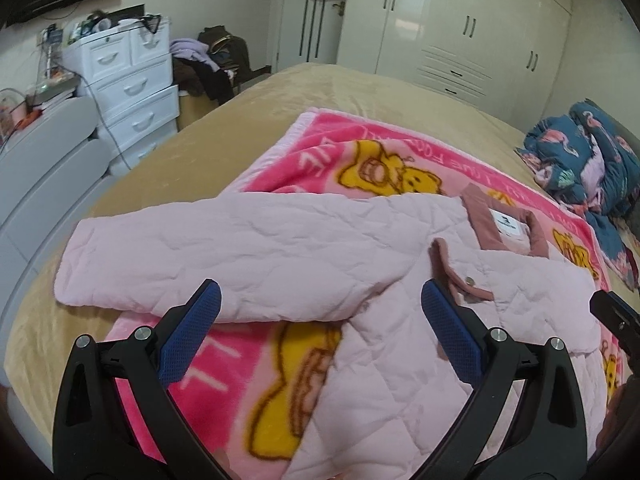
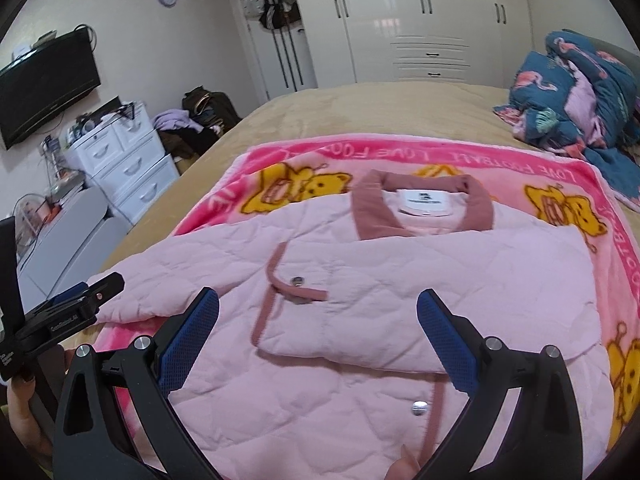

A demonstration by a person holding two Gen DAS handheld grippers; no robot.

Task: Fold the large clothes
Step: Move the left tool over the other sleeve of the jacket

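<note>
A pale pink quilted jacket (image 1: pixel 520 300) (image 2: pixel 440 272) lies front-up on a pink bear-print blanket (image 1: pixel 328 148) (image 2: pixel 520 172); its dusty-pink collar (image 2: pixel 420 208) points to the far side. One sleeve (image 1: pixel 260 248) stretches out flat to the left. The other sleeve (image 2: pixel 360 320) lies folded across the chest, and its cuff snap (image 2: pixel 297 279) shows. My left gripper (image 1: pixel 320 304) is open just above the outstretched sleeve's near edge, holding nothing. My right gripper (image 2: pixel 318 308) is open over the folded sleeve, also empty. Each gripper shows at the edge of the other's view: the left (image 2: pixel 80 304), the right (image 1: pixel 612 312).
The blanket lies on a beige bed (image 1: pixel 200 152) (image 2: pixel 360 112). A bundled blue flamingo quilt (image 1: pixel 580 160) (image 2: pixel 580 100) sits at the far right. White drawers (image 1: pixel 132 80), a clothes pile (image 1: pixel 208 64) and a grey bed frame (image 1: pixel 40 184) are on the left, with wardrobes behind.
</note>
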